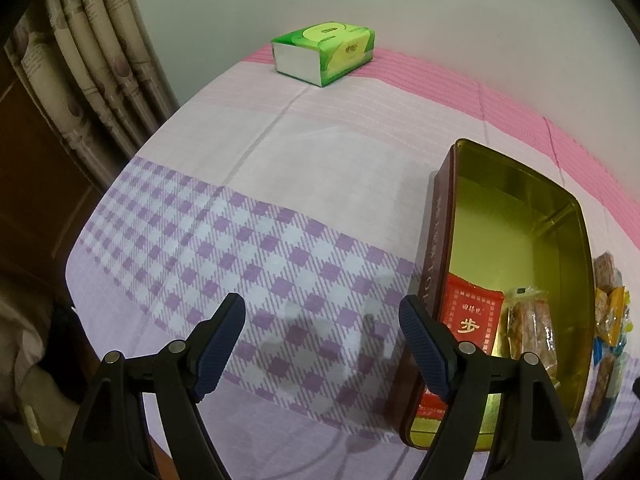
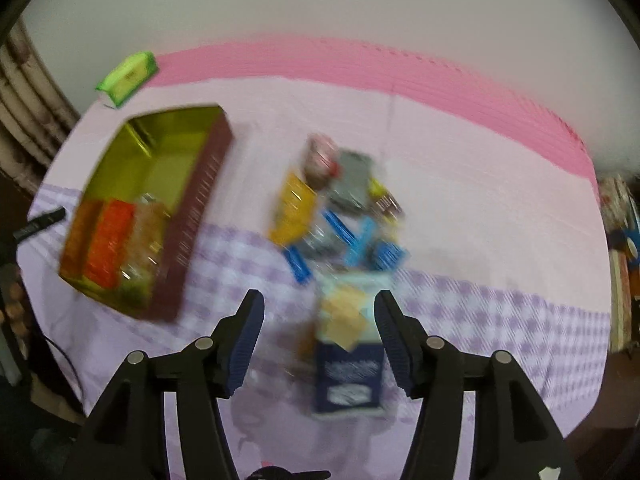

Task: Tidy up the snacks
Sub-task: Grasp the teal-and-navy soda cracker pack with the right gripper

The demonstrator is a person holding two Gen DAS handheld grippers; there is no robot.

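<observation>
Left wrist | checked tablecloth [image 1: 280,184] | curtain [image 1: 92,76] | both grippers released, empty

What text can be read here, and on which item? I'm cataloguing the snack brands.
"步": large character on the red packet in the tin.
Small characters above it: too small to read.
Tin's side lettering, green tissue pack, blue snack box: blurred or too small to read.
</observation>
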